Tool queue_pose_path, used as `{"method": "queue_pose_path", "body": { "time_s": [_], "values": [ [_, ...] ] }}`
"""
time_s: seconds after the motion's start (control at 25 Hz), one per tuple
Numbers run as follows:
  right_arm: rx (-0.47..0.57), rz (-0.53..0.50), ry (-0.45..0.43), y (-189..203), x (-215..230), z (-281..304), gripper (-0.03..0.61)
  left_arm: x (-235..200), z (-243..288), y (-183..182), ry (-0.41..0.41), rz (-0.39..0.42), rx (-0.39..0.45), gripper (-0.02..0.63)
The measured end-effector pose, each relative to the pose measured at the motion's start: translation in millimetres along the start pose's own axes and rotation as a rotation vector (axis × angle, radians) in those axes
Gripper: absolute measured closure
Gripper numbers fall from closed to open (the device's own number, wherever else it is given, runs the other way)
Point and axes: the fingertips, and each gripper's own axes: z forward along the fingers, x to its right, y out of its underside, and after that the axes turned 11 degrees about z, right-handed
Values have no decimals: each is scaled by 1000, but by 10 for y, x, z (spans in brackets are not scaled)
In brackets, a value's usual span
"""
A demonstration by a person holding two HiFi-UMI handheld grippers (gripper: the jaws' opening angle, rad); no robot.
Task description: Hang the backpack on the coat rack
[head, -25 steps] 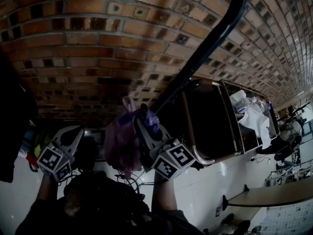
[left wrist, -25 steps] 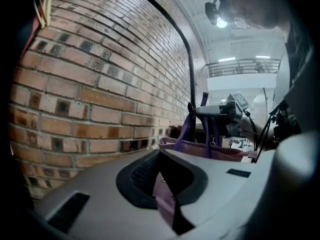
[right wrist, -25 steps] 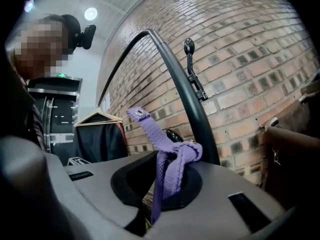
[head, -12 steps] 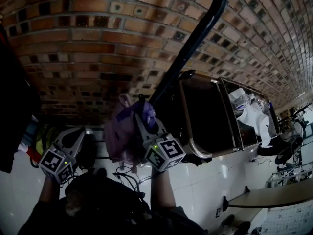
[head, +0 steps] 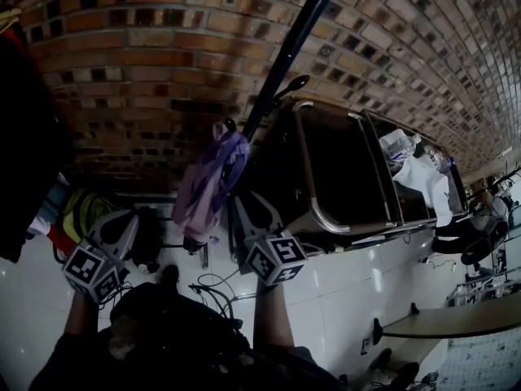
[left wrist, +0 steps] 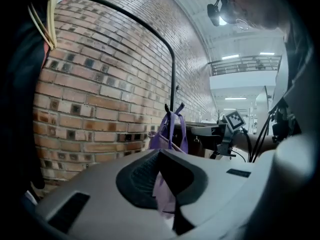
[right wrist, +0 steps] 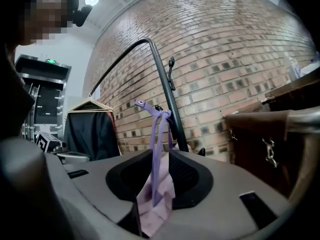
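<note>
The purple backpack (head: 205, 192) hangs by its straps from a hook (head: 227, 126) on the black coat rack pole (head: 286, 55). My right gripper (head: 249, 208) is just below and to the right of it, open, with nothing gripped. In the right gripper view the backpack (right wrist: 155, 196) dangles in line with the gap of the right gripper (right wrist: 156, 186), straps running up to the hook (right wrist: 161, 112). My left gripper (head: 119, 226) is open, lower left, apart from the bag. From the left gripper (left wrist: 165, 184) view the backpack (left wrist: 170, 134) hangs beside the pole (left wrist: 173, 74).
A brick wall (head: 146, 63) stands behind the rack. A dark coat on a hanger (right wrist: 89, 129) hangs at the left. A dark wooden cabinet (head: 350, 177) stands right of the pole, with white items (head: 415, 187) beyond. A second hook (head: 291, 85) sticks out higher up the pole.
My right gripper let go of the backpack straps and dropped away below them. The backpack now hangs from the hook by itself. The left gripper has barely moved.
</note>
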Motion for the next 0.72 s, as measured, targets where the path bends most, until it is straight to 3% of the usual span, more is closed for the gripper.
{"method": "queue_pose_path", "body": {
  "time_s": [0.24,0.48,0.72],
  "values": [
    [61,74,23,148,-10,-881,494,561,-409,-28,-7,10,15,601],
    [74,101,-27,335,-200,-1366,501,995,-897,-138,-81,30,75,601],
    [53,97,-132,503,-621,-1611,572,1183,-1306,-166,-110,22,103,601]
  ]
}}
